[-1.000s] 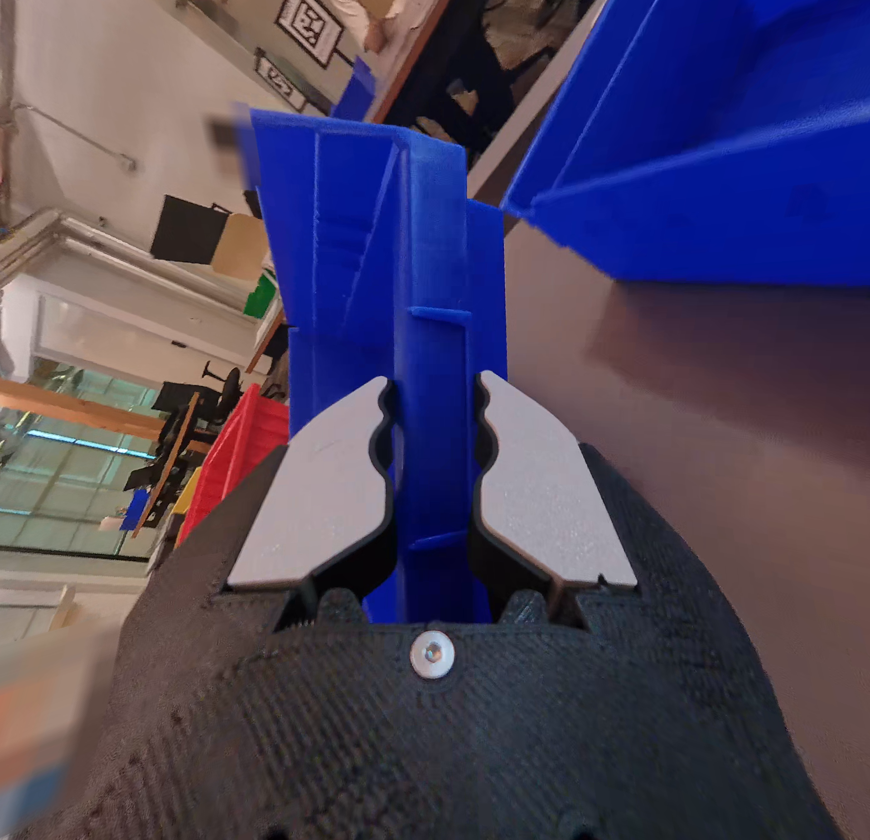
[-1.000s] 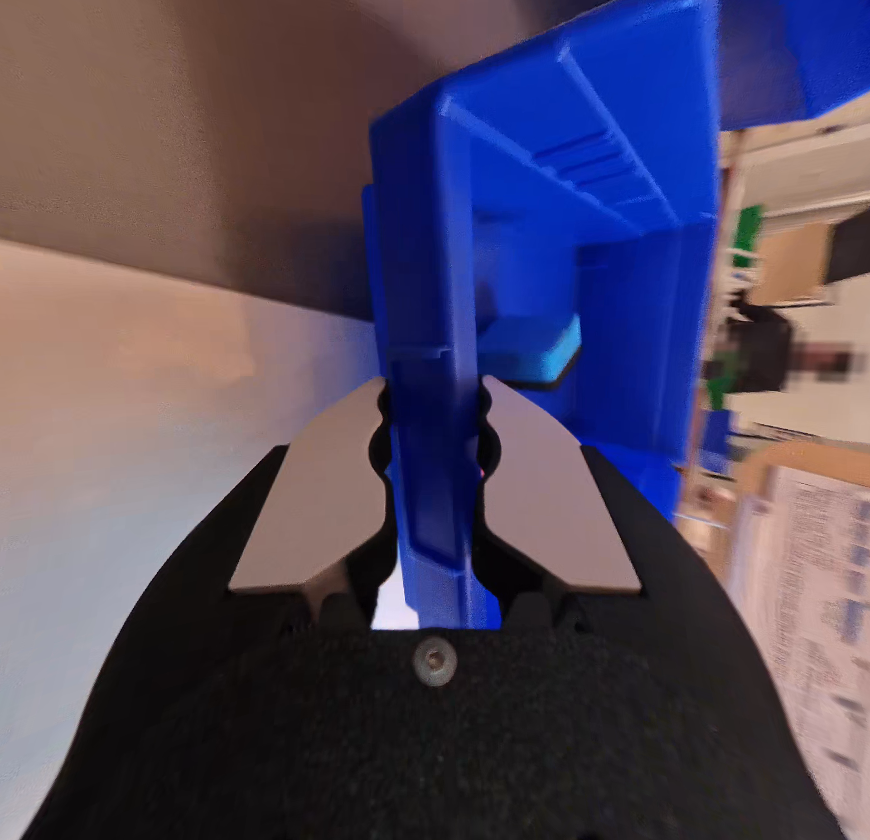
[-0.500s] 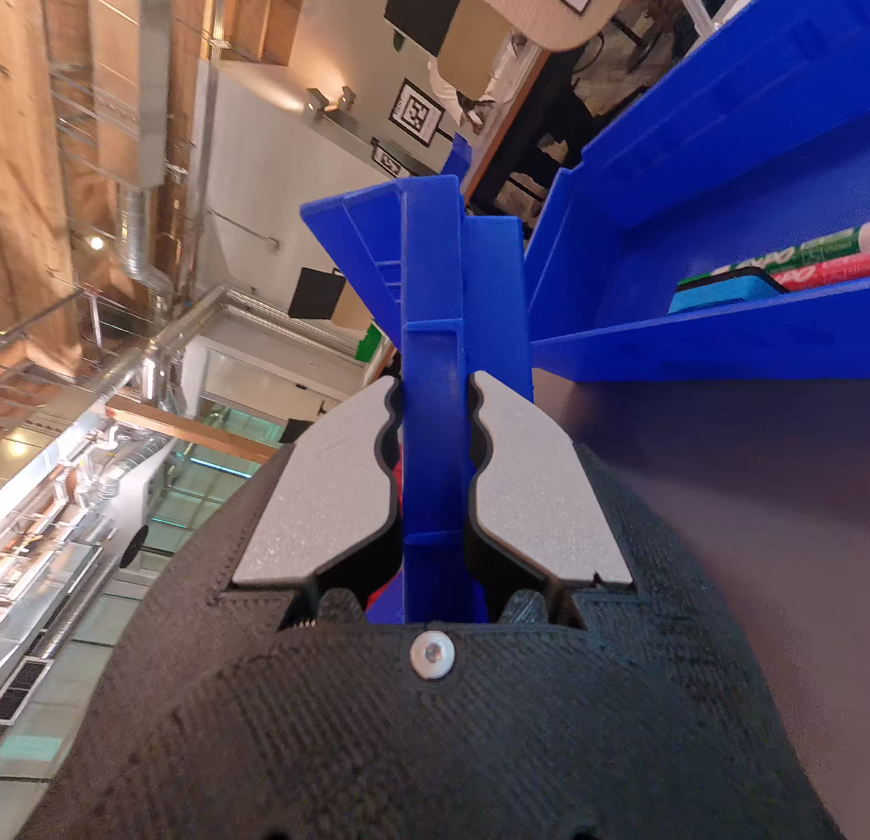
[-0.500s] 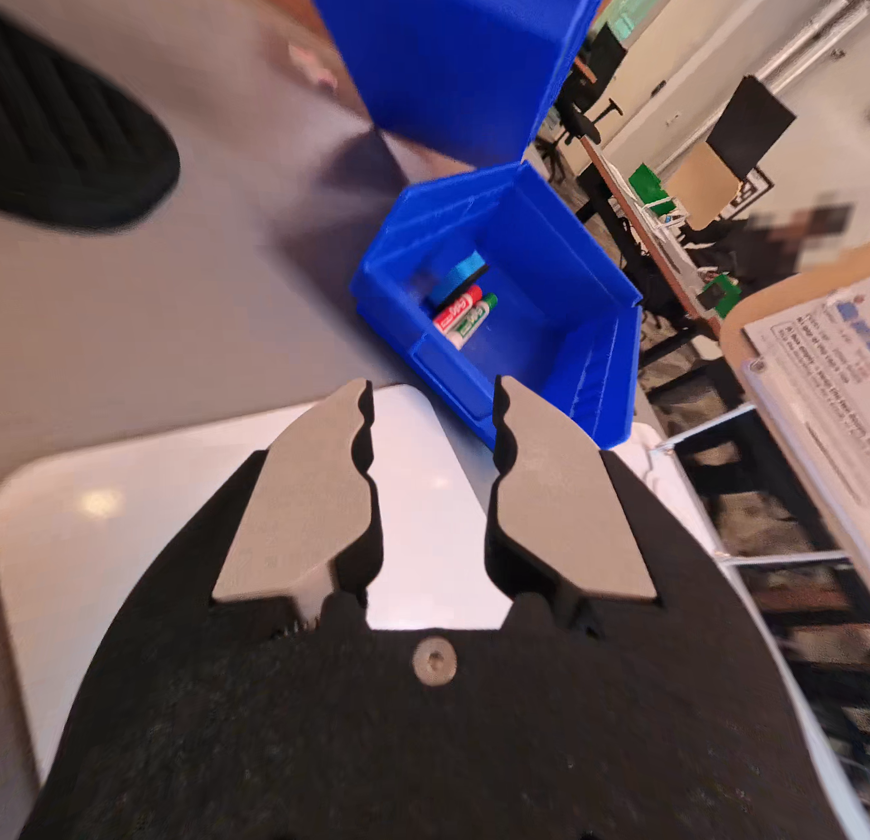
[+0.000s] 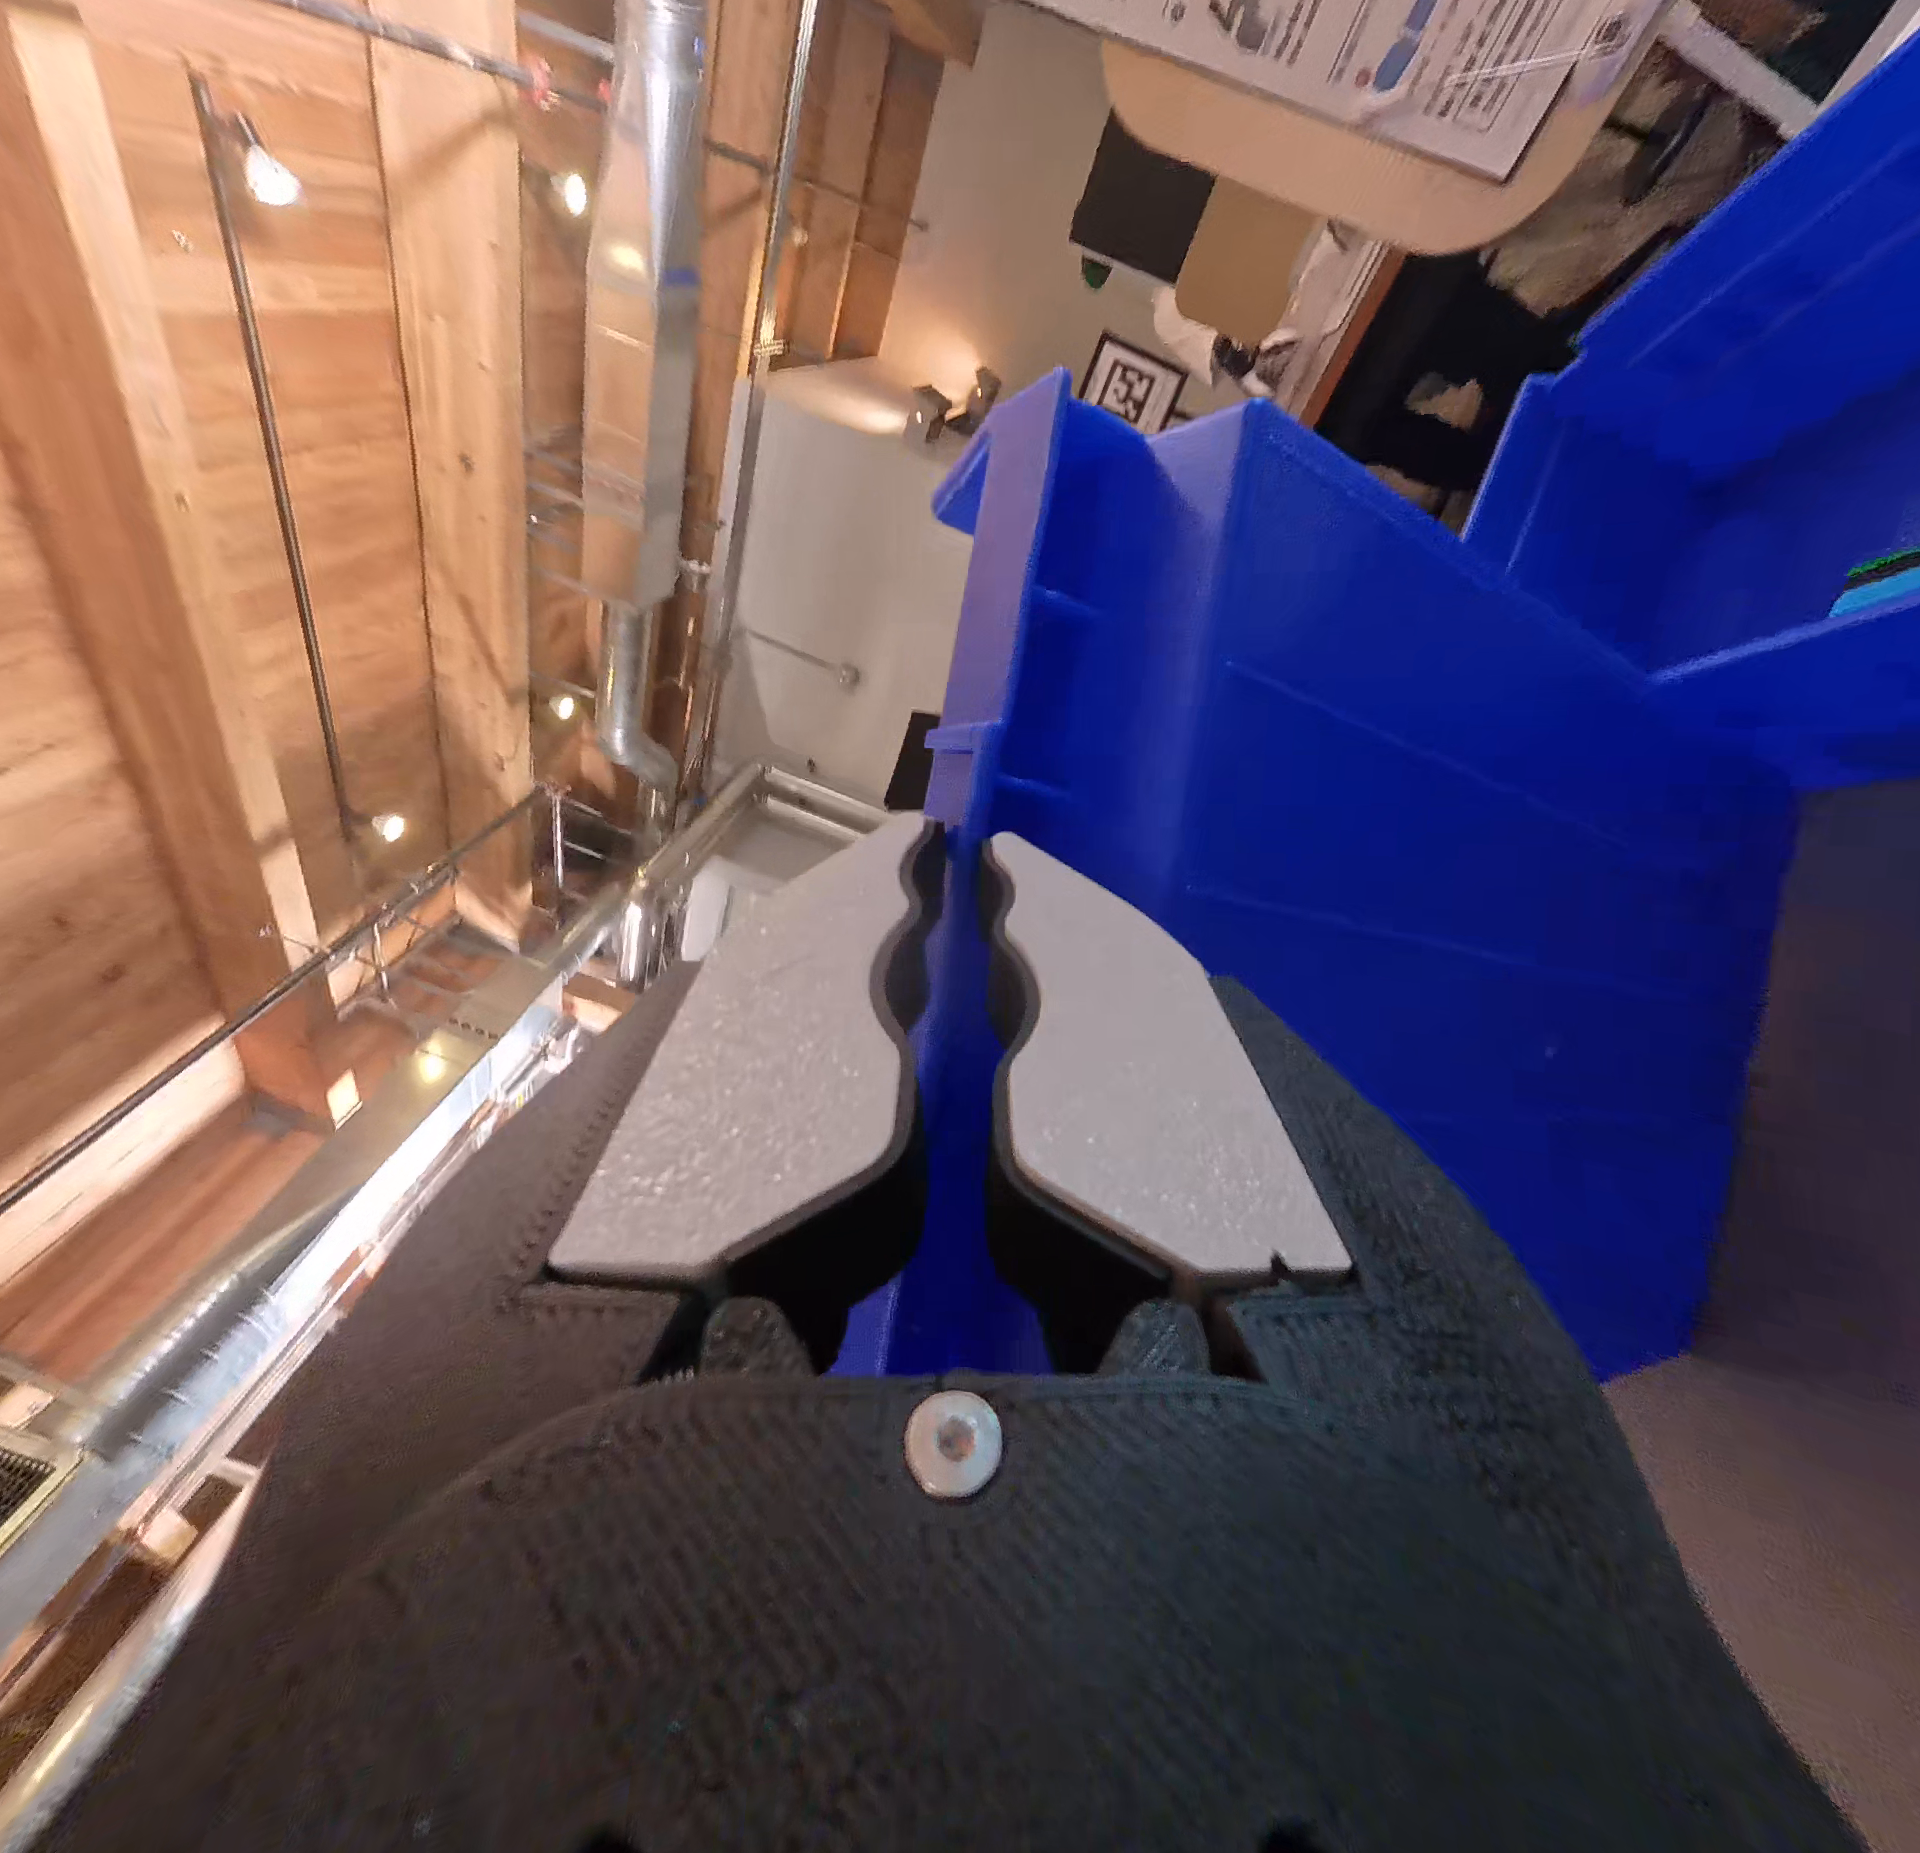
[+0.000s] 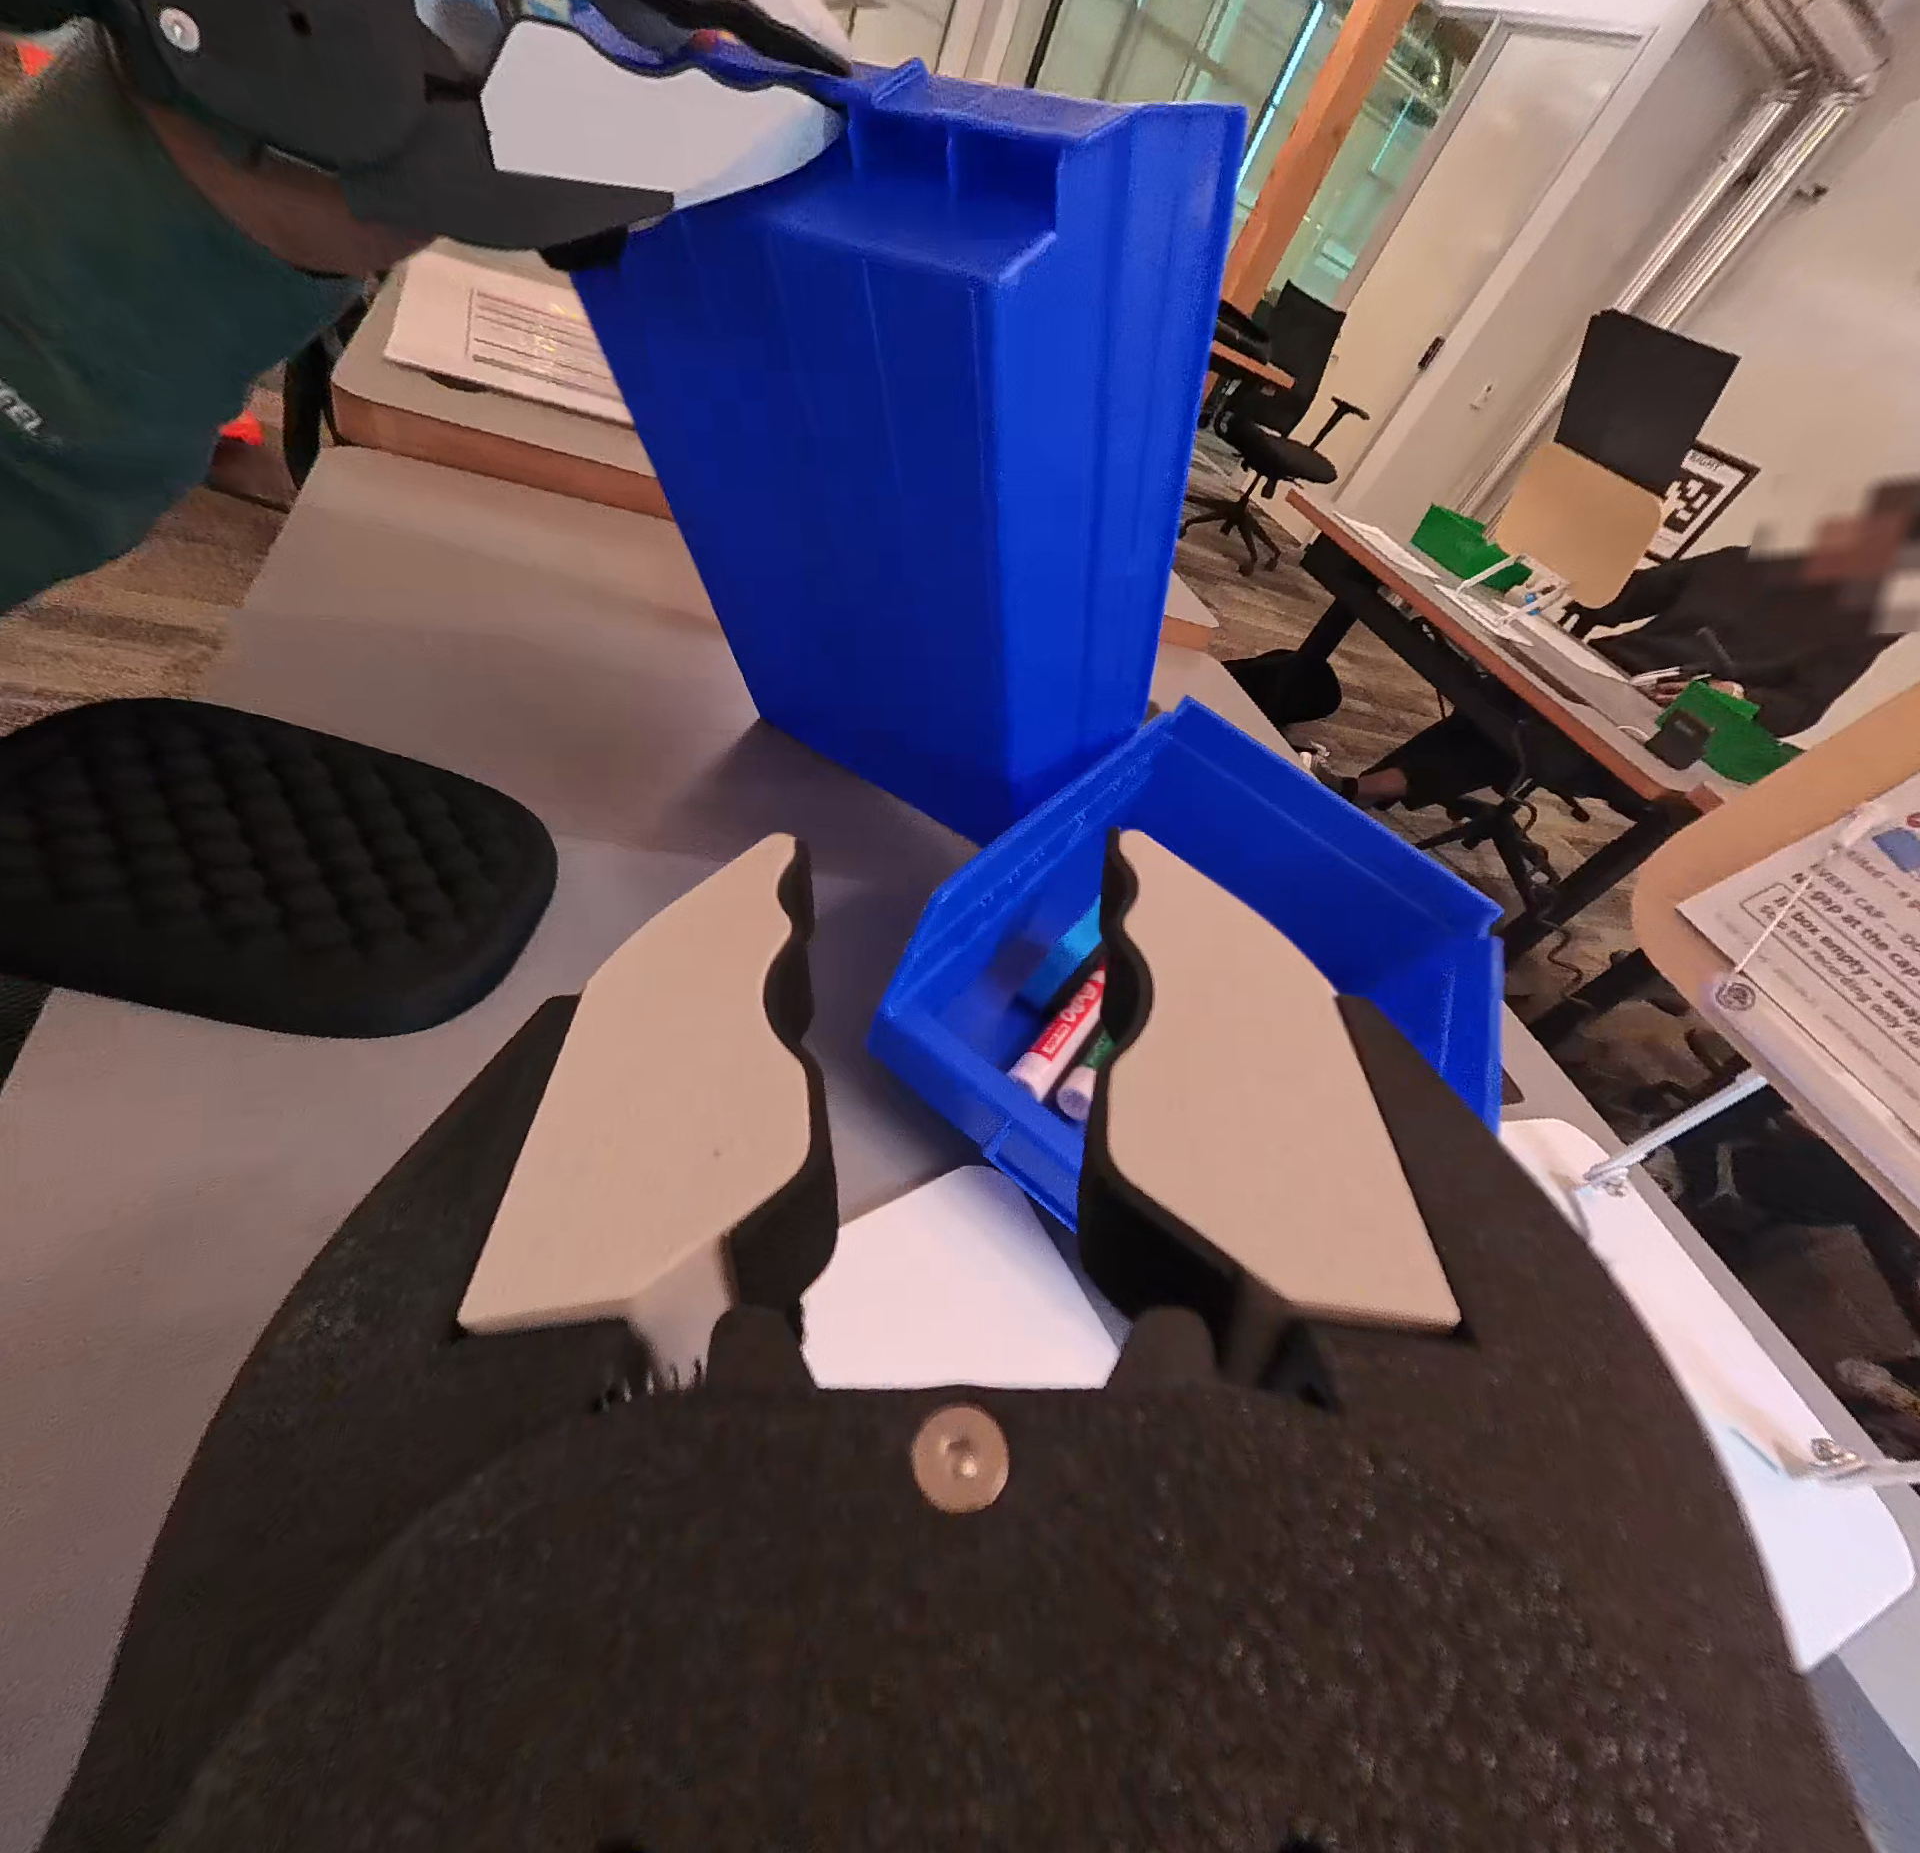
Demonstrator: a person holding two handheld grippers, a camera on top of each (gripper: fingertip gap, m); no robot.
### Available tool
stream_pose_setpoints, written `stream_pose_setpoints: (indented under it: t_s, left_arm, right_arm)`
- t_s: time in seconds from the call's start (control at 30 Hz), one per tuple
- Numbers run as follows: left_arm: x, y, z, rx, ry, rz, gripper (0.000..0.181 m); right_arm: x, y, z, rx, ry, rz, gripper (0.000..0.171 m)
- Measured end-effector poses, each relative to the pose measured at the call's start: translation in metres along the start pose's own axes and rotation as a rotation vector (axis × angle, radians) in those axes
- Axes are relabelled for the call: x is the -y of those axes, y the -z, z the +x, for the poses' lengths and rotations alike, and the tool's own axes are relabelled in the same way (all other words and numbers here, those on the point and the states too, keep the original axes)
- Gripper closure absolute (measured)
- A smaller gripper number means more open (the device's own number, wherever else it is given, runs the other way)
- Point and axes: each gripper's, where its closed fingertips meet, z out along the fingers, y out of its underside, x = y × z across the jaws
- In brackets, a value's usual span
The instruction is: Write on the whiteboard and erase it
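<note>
My left gripper (image 5: 961, 847) is shut on the rim of a large blue bin (image 5: 1403, 868). In the right wrist view the left gripper (image 6: 821, 89) holds that bin (image 6: 935, 432) standing on end on the grey table (image 6: 468, 640). A small blue bin (image 6: 1299, 868) beside it holds a red marker (image 6: 1060, 1029), a green marker (image 6: 1091, 1065) and a blue eraser (image 6: 1070, 946). Its near corner rests on the white whiteboard (image 6: 956, 1284). My right gripper (image 6: 956, 847) is open and empty above the whiteboard, just short of the small bin.
A black bumpy mat (image 6: 239, 858) lies on the table at the left. A person in a green shirt (image 6: 104, 349) stands at the far left. A clipboard with a printed sheet (image 6: 1818, 972) juts in at the right. Desks and chairs stand beyond the table.
My right gripper let go of the large bin's rim, drew back over the whiteboard and opened wider. My left gripper kept its hold and tipped the bin up on end.
</note>
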Motion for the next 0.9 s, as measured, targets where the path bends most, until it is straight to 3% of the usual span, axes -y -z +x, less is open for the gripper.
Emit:
stream_pose_setpoints:
  t_s: [0.33,0.47,0.53,0.6,0.63,0.7,0.73,0.83,0.9]
  left_arm:
    - [0.016,0.015,0.02,-0.186,0.051,0.041,0.17]
    - [0.013,0.02,0.024,-0.243,0.059,-0.032,0.15]
    - [0.014,0.029,0.041,-0.43,0.098,-0.064,0.144]
    - [0.012,0.038,0.063,-0.631,0.137,-0.124,0.11]
    - [0.009,0.042,0.076,-0.72,0.134,-0.157,0.108]
    - [0.002,0.052,0.103,-0.861,0.043,-0.192,0.128]
    - [-0.006,0.059,0.121,-0.938,-0.016,-0.221,0.15]
    - [-0.042,0.054,0.161,-0.99,-0.157,-0.356,0.149]
    - [-0.049,0.044,0.172,-0.955,-0.125,-0.357,0.148]
  right_arm:
    - [-0.022,0.01,-0.01,0.028,0.001,-0.05,0.119]
    - [-0.032,0.018,-0.01,0.035,-0.004,-0.068,0.119]
    - [-0.038,0.02,-0.011,0.045,-0.017,-0.077,0.12]
    - [-0.042,0.022,-0.012,0.056,-0.027,-0.085,0.12]
    - [-0.043,0.024,-0.013,0.057,-0.025,-0.086,0.12]
    - [-0.045,0.026,-0.013,0.055,-0.017,-0.089,0.121]
    - [-0.046,0.027,-0.013,0.054,-0.016,-0.091,0.121]
    - [-0.046,0.032,-0.011,0.05,-0.02,-0.084,0.122]
    - [-0.047,0.035,-0.009,0.042,-0.017,-0.087,0.123]
